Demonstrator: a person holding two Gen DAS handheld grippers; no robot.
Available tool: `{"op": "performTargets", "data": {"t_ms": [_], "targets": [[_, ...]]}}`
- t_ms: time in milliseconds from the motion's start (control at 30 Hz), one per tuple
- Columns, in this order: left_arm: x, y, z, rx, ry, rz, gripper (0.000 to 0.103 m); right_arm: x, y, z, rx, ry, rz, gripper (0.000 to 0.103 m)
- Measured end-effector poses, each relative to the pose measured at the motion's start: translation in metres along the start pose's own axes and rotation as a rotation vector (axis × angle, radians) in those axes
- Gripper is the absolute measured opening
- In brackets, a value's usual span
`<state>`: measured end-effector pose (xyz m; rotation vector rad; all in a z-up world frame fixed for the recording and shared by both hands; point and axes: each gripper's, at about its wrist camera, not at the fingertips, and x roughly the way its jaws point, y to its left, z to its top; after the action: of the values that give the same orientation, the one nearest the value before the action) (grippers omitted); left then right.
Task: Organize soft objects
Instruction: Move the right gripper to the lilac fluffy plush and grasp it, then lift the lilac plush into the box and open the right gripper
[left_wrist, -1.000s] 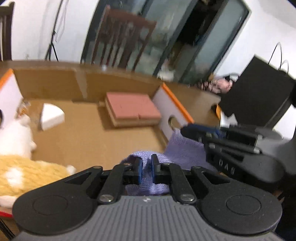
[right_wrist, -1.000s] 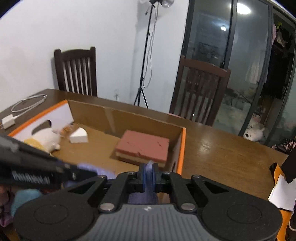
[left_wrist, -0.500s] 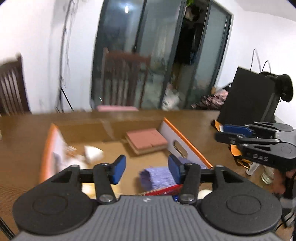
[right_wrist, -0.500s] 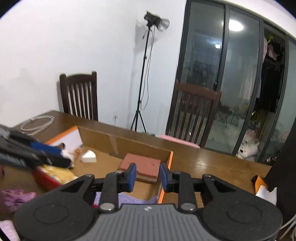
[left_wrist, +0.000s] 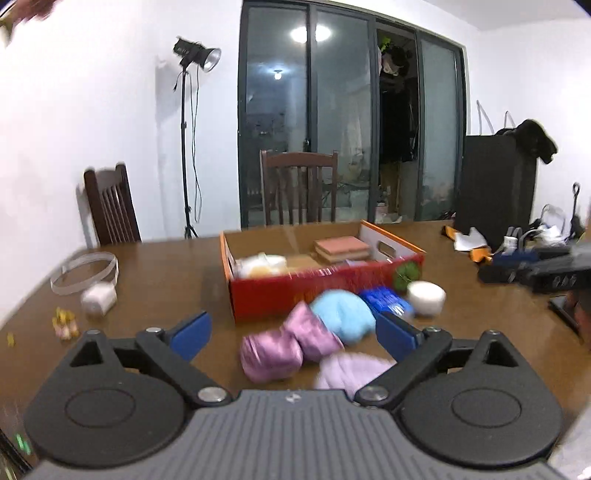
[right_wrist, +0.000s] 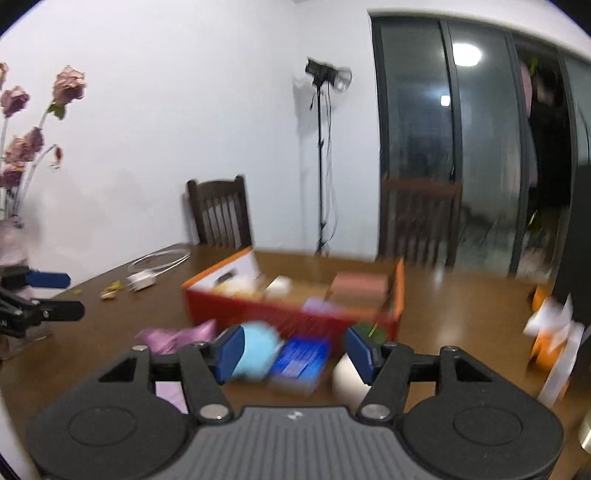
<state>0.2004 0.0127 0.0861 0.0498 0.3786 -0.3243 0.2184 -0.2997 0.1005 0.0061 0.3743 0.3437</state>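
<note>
A red and orange cardboard box (left_wrist: 325, 288) stands on the brown table and holds a pink sponge block (left_wrist: 341, 248), a plush toy (left_wrist: 262, 266) and the lilac cloth (right_wrist: 319, 305). In front of it lie two pink yarn bundles (left_wrist: 288, 345), a light blue soft ball (left_wrist: 343, 319), a blue packet (left_wrist: 388, 301) and a white roll (left_wrist: 424, 295). My left gripper (left_wrist: 293, 334) is open and empty above the pink bundles. My right gripper (right_wrist: 293, 349) is open and empty above the blue ball (right_wrist: 255, 354) and the blue packet (right_wrist: 301, 360).
A white cable and charger (left_wrist: 96, 291) lie at the table's left. A black bag (left_wrist: 496, 184) and papers stand at the right. Wooden chairs (left_wrist: 299, 184) and a light stand (left_wrist: 186, 136) are behind the table. A vase of dried roses (right_wrist: 22, 147) stands at the left.
Both grippers let go of the lilac cloth over the box, opened wide and pulled back and up. The cloth now lies in the box.
</note>
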Motion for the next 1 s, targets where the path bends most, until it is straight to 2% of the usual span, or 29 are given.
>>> {"op": "performTargets", "data": {"t_ms": [100, 200, 367, 467, 567, 667, 733, 867, 1000], "targets": [[-0.014, 0.005, -0.015, -0.038, 0.002, -0.037, 0.099, -0.007, 0.016, -0.021, 0.044, 0.066, 0.023, 0.06], [-0.009, 0.01, -0.011, -0.062, 0.022, -0.004, 0.099, -0.009, 0.033, -0.025, 0.042, 0.07, 0.069, 0.06], [-0.001, 0.021, -0.012, -0.117, -0.002, 0.036, 0.099, -0.002, 0.047, -0.021, 0.009, 0.069, 0.078, 0.06], [0.016, 0.032, -0.015, -0.183, 0.049, 0.029, 0.098, 0.009, 0.047, -0.021, 0.017, 0.094, 0.076, 0.06], [0.035, 0.04, -0.022, -0.231, 0.094, -0.002, 0.093, 0.023, 0.049, -0.025, 0.036, 0.129, 0.081, 0.06], [0.055, 0.044, -0.03, -0.301, 0.133, -0.072, 0.072, 0.04, 0.051, -0.031, 0.072, 0.176, 0.123, 0.06], [0.07, 0.047, -0.034, -0.353, 0.168, -0.115, 0.051, 0.053, 0.053, -0.037, 0.108, 0.214, 0.164, 0.06], [0.086, 0.039, -0.04, -0.364, 0.206, -0.151, 0.035, 0.073, 0.049, -0.048, 0.251, 0.272, 0.231, 0.053], [0.083, 0.028, -0.046, -0.357, 0.266, -0.238, 0.032, 0.082, 0.044, -0.053, 0.284, 0.27, 0.164, 0.048]]}}
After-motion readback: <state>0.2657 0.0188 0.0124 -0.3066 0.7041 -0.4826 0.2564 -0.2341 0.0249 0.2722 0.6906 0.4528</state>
